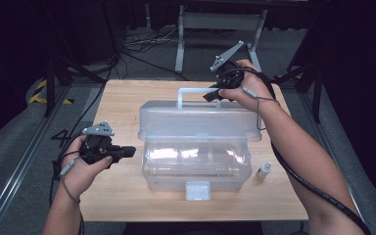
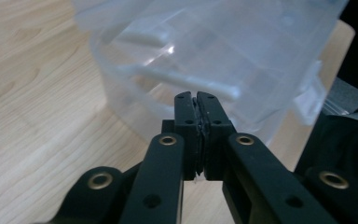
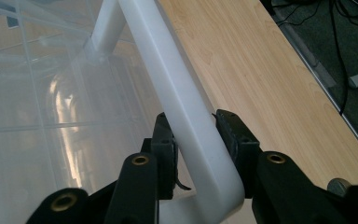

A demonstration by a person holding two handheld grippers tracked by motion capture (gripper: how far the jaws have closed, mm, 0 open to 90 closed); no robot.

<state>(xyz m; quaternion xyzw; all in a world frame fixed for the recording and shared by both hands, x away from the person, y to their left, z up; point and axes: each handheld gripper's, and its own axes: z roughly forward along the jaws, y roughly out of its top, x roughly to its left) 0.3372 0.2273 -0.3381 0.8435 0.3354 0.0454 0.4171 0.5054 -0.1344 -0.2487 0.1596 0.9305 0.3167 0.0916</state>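
Pale wood-grain bench [image 1: 127,98] carries a clear plastic box [image 1: 196,171], lid [image 1: 198,120] swung up at its far side. Your right claw [image 3: 193,135] is clamped on the lid's smooth white handle [image 3: 182,102]; keep that grip square so the slick bar cannot twist. Your left claw [image 2: 196,100], pinched shut on nothing, hangs near the box's left wall. A small bottle [image 1: 263,170] stands just right of the box.

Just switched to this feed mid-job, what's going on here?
A person is opening a clear plastic storage box on a wooden table. The right gripper is clamped on the lid's white handle, holding the lid raised. The left gripper is shut on nothing beside the box. A small bottle lies nearby.
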